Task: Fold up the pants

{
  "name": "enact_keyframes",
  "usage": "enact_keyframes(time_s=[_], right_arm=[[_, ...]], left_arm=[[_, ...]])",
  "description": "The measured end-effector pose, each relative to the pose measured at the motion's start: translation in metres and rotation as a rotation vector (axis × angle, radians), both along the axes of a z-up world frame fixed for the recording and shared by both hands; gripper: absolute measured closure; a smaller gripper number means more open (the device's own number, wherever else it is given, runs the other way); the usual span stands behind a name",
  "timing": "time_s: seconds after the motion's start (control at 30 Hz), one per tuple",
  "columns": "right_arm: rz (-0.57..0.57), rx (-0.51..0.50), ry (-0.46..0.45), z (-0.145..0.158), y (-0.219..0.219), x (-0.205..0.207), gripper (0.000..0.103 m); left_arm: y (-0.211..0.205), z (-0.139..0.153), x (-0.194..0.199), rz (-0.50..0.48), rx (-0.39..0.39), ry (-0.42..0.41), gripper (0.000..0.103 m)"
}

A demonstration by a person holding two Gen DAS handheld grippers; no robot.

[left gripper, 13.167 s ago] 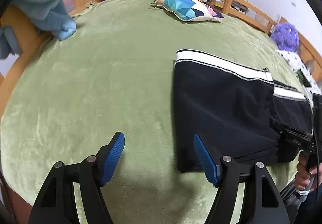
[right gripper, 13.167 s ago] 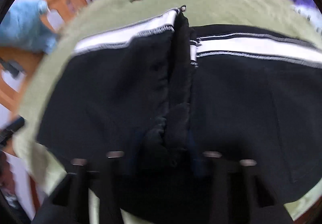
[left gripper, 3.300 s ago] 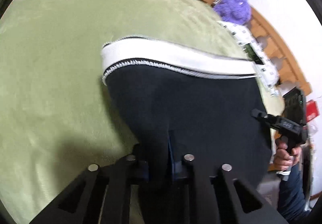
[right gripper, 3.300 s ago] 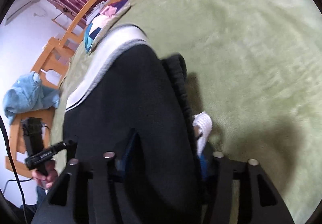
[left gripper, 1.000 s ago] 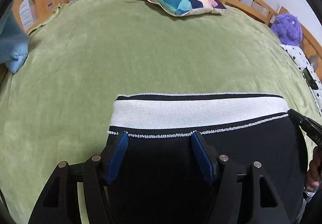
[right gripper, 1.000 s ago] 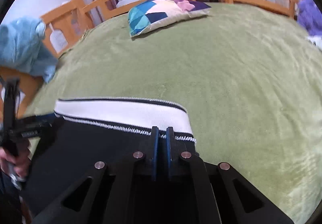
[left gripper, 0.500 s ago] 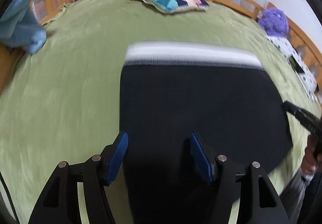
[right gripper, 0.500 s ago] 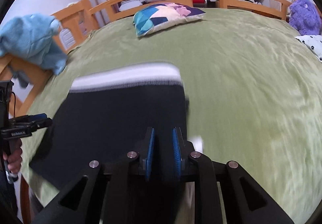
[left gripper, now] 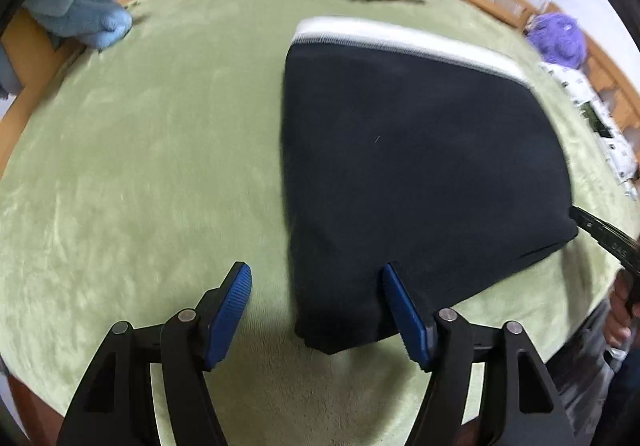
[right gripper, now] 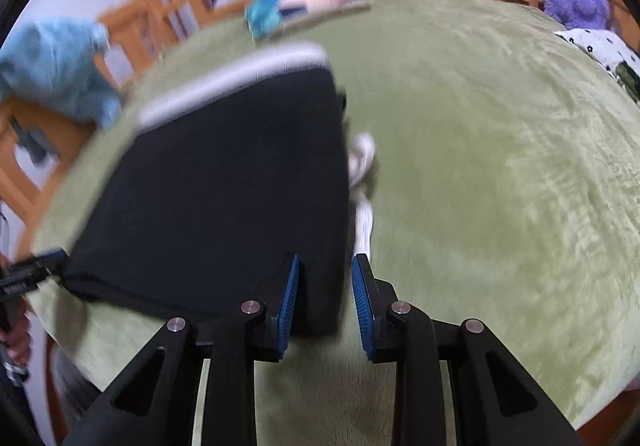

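black folded pants (left gripper: 404, 165) lie on a green bed (left gripper: 140, 165) — centre-right in the left view. the left gripper (left gripper: 316, 310) is spread at the near corner; the right gripper (right gripper: 324, 298), part open, straddles the near right edge — nothing is gripped.
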State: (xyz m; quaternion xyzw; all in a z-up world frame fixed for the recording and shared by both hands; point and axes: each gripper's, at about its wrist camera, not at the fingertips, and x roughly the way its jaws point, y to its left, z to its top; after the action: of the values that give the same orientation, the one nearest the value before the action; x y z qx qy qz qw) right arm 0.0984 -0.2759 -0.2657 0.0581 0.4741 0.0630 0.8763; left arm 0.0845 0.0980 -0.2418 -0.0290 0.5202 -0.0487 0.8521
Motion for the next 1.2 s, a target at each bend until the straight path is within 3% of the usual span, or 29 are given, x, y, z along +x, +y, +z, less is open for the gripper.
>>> enact_keyframes(time_s=[0.1, 0.33, 0.47, 0.7, 0.8, 0.9, 0.97, 1.2], right_arm=[[-0.04, 0.015, 0.026, 0.004, -0.001, -0.008, 0.076], [-0.036, -0.021, -0.069, 0.066, 0.014, -0.033, 0.072], [-0.043, -0.032, -0.14, 0.103, 0.021, -0.051, 0.048], [-0.088, 0.021, -0.234, 0.154, 0.009, -0.09, 0.036], [-0.094, 0.017, -0.255, 0.169, 0.006, -0.108, 0.034], [-0.103, -0.002, -0.285, 0.177, 0.008, -0.127, 0.013], [-0.104, -0.007, -0.325, 0.181, 0.009, -0.142, 0.004], [-0.107, -0.033, -0.324, 0.179, 0.012, -0.17, 0.003]], left_arm=[[-0.003, 0.019, -0.007, 0.023, -0.025, -0.024, 0.039], [-0.039, 0.076, -0.026, -0.022, -0.017, -0.136, 0.037], [-0.058, 0.112, -0.045, -0.036, -0.029, -0.209, 0.037], [-0.075, 0.156, -0.092, -0.02, 0.014, -0.357, 0.021], [-0.074, 0.166, -0.109, 0.001, 0.019, -0.39, 0.016], [-0.075, 0.171, -0.12, 0.017, 0.024, -0.407, 0.013], [-0.078, 0.171, -0.127, 0.019, 0.03, -0.402, 0.01], [-0.096, 0.166, -0.142, -0.005, 0.029, -0.403, 0.01]])
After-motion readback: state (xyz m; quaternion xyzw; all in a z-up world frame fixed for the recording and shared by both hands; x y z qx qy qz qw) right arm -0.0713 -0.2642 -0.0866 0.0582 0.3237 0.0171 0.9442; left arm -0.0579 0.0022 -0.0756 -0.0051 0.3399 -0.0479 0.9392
